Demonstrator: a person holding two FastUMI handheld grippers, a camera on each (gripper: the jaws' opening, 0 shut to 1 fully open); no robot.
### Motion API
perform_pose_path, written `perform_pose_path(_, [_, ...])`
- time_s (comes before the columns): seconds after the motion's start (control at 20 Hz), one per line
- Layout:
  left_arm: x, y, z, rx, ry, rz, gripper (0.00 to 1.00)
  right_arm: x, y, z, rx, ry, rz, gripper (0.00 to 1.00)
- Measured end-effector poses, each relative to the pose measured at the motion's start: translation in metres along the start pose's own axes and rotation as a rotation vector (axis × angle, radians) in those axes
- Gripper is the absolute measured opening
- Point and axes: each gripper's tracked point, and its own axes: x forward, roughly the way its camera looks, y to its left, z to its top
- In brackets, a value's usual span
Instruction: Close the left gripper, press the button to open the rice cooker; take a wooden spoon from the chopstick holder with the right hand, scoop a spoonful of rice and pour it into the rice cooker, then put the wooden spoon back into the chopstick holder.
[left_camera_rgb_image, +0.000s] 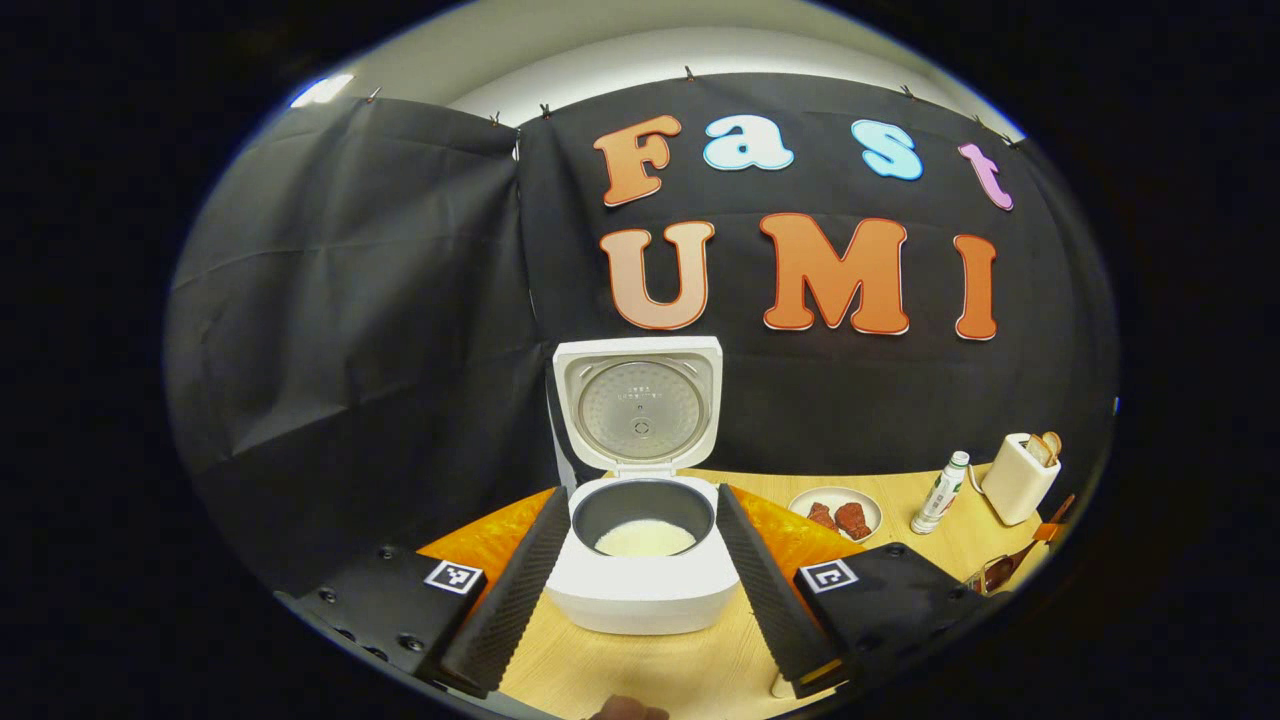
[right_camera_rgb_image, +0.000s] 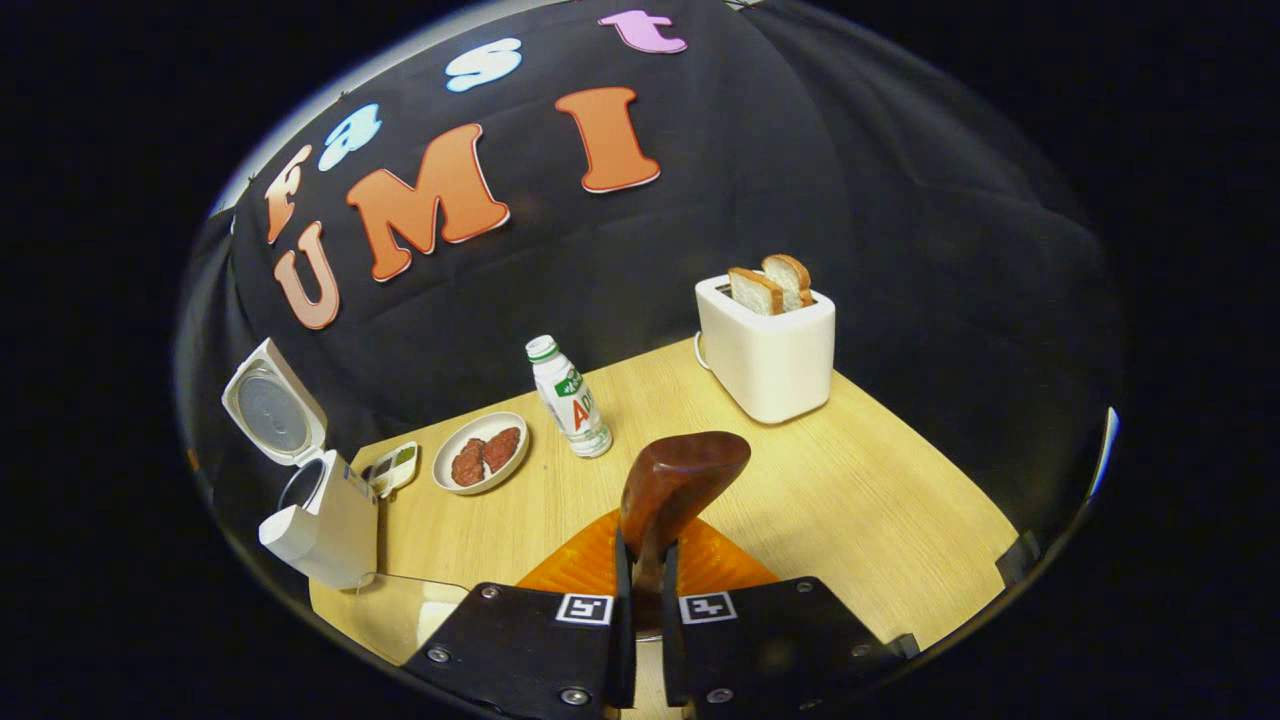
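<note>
Gripper (right_camera_rgb_image: 640, 590) on the right is clamped on the handle of the wooden spoon (right_camera_rgb_image: 680, 485), both fingers pressing it from either side, with the bowl of the spoon standing up and away from the camera. Held that way the bowl is roughly level and free to carry or dip; I cannot tell from here whether it has rice in it. It hangs over an orange mat (right_camera_rgb_image: 720, 565) near the front edge of the worktop (right_camera_rgb_image: 880, 480).

In the left gripper view, the left gripper (left_camera_rgb_image: 640, 570) is spread wide, its two fingers framing the rice cooker (left_camera_rgb_image: 640, 580) without touching it. The lid (left_camera_rgb_image: 638, 405) stands fully upright, so the button step looks done, and the gripper seems parked in front simply to stay clear of the opening. The dark inner pot (left_camera_rgb_image: 642, 505) already has a pale layer of rice (left_camera_rgb_image: 645, 540) at its bottom, though whether that is the scooped spoonful I cannot say.

The cooker sits toward the left rear of the worktop. To its right are a plate of red pieces (right_camera_rgb_image: 480, 452), a small bottle (right_camera_rgb_image: 568, 398) and, near the back right edge, a toaster (right_camera_rgb_image: 768, 350) with two slices up. These stand well apart from the spoon, so its path to the cooker looks open. I cannot make out the chopstick holder.
</note>
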Motion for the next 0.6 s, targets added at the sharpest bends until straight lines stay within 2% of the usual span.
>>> perform_pose_path(0.15, [0.002, 0.005, -0.006, 0.015, 0.004, -0.01, 0.99, -0.021, 0.02, 0.027, -0.025, -0.075, 0.009, 0.1])
perform_pose_path(0.3, [0.004, 0.01, -0.008, 0.031, -0.009, -0.015, 0.99, -0.041, 0.064, 0.04, -0.044, -0.117, 0.079, 0.1])
perform_pose_path(0.5, [0.011, 0.017, -0.012, 0.015, -0.013, -0.027, 0.99, -0.054, 0.124, 0.021, -0.091, -0.085, 0.193, 0.1])
perform_pose_path(0.6, [0.014, 0.02, -0.014, 0.009, -0.008, -0.035, 0.99, -0.051, 0.144, -0.003, -0.153, -0.049, 0.215, 0.1])
